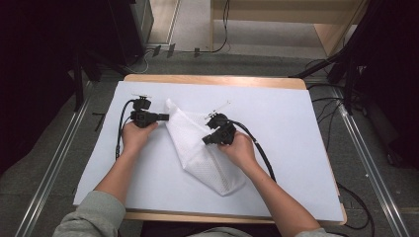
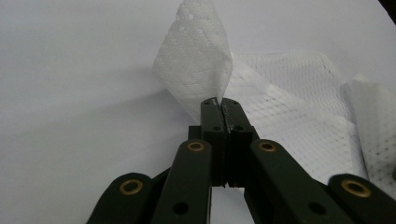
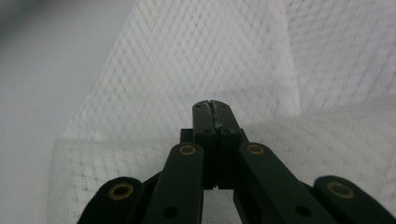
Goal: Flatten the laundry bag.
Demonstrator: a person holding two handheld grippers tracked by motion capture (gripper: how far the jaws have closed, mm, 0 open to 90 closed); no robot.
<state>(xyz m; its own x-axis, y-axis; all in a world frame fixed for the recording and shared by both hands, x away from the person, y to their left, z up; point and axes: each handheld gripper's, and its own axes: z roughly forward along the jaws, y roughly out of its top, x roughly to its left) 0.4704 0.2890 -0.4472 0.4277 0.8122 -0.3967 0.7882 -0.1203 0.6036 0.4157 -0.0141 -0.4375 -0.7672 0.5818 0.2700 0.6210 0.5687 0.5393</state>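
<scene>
A white mesh cloth (image 1: 200, 160) lies partly folded in the middle of the white-covered table (image 1: 296, 148). My left gripper (image 1: 167, 117) is at the cloth's upper left edge. In the left gripper view the jaws of the left gripper (image 2: 218, 100) are shut on the cloth (image 2: 196, 56), and a corner stands up just above the tips. My right gripper (image 1: 205, 141) is over the cloth's middle. In the right gripper view the right gripper (image 3: 212, 103) is shut on a raised fold of the cloth (image 3: 187, 56), which lies in layers beneath it.
The white sheet covers a wooden tabletop (image 1: 212, 79), with bare white surface to the right and left of the cloth. Black cables (image 1: 259, 148) trail from both grippers. Dark stands and floor cables (image 1: 341, 103) surround the table.
</scene>
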